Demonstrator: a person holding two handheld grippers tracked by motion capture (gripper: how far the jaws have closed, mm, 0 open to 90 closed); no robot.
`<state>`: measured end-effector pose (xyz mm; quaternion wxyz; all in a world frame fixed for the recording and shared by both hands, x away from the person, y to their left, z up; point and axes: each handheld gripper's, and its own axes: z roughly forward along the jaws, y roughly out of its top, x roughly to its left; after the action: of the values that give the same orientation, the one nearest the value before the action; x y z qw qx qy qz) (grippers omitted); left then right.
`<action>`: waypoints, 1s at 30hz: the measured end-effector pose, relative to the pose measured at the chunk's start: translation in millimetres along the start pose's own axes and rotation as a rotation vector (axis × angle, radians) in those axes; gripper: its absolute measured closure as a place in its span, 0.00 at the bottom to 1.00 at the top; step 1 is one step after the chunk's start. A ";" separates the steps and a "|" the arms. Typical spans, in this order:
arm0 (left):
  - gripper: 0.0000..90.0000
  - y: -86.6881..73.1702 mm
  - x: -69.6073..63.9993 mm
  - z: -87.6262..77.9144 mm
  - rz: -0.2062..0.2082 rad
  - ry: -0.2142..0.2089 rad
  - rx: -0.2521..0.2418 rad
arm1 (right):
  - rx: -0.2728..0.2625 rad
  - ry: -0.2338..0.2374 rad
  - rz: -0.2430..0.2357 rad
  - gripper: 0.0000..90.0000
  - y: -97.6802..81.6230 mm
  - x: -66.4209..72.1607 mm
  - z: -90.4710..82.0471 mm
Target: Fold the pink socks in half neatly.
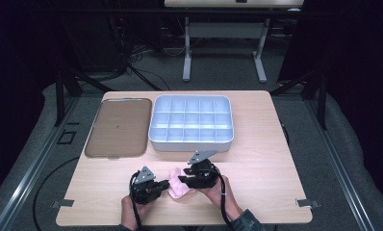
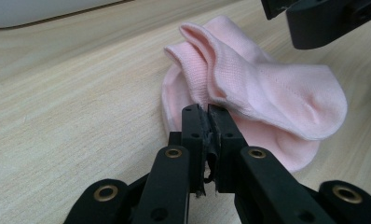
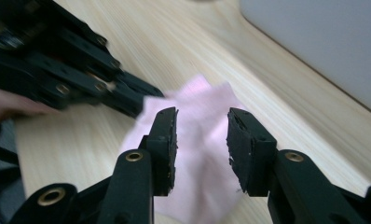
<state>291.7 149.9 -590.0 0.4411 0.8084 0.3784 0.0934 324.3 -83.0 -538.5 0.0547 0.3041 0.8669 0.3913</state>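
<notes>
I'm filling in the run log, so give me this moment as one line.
left tool: shut on pink sock | right tool: open above sock | divided bin, tray: behind, untouched

- We see the sock (image 2: 267, 93) as soft pink knit cloth, matt, with fine ribbing at its cuff.
- The table (image 1: 276, 159) looks to us like pale wood-grain laminate, smooth with a faint sheen.
- The organiser (image 1: 191, 143), far and right of centre, reads as light grey plastic, smooth and slightly glossy.
- The tray (image 1: 117, 127) to its left appears brown, smooth and dull.
- On the left gripper (image 2: 207, 109) and right gripper (image 3: 201, 122) we note matt black plastic with brass-coloured rivets; the pads (image 3: 242, 140) look rough and worn.
</notes>
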 end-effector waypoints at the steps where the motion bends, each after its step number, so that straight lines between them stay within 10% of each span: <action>1: 0.95 -0.2 -0.7 0.2 -0.008 0.000 -0.001 | 0.015 -0.005 0.000 0.69 -1.1 -1.5 1.3; 9: 0.94 -0.1 -0.1 0.0 -0.005 -0.003 0.000 | 0.138 -0.055 -0.092 0.80 -8.4 7.8 29.7; 14: 0.95 -0.2 -0.6 0.0 -0.006 -0.002 0.000 | 0.117 -0.057 -0.097 0.97 -10.5 11.5 31.5; 30: 0.95 0.0 0.4 0.1 -0.004 -0.004 0.000 | 0.040 -0.010 -0.083 1.00 -10.4 10.5 14.7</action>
<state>292.0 150.1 -590.1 0.4422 0.8077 0.3792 0.0911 315.6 -72.8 -554.6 0.0693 0.2709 0.8860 0.3698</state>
